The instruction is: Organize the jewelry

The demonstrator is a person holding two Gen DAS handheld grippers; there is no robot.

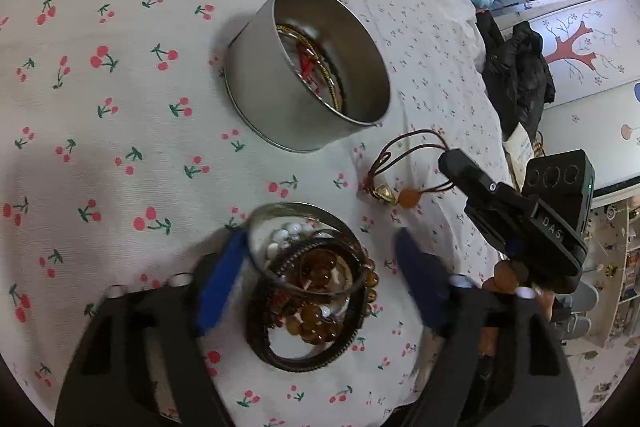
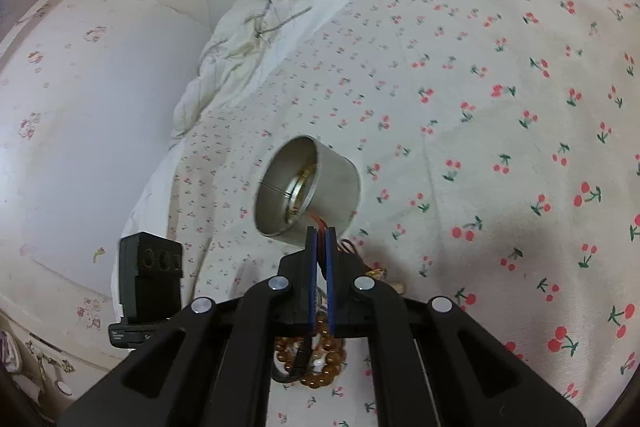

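Taking the open metal tin [image 1: 308, 67] on the cherry-print bed cover [image 1: 100, 107] as the marker: a few bangles and a red cord already lie inside it. Just nearer the camera than the tin sits the pile of bracelets [image 1: 316, 283] — stiff metal bangles and dark bands ringed round loose amber and white bead strands. The left claw [image 1: 320, 279] is spread to either side of this pile, blue pads not yet pressing. The beads will be slippery and limp, the bangles rigid and light, so a pinch across a bangle's rim looks the surest hold. Right of the tin, the right claw [image 2: 319, 239] is pressed together on a brown cord necklace [image 1: 404, 167]; its pendant seems to rest on the cover, though blur makes that uncertain.
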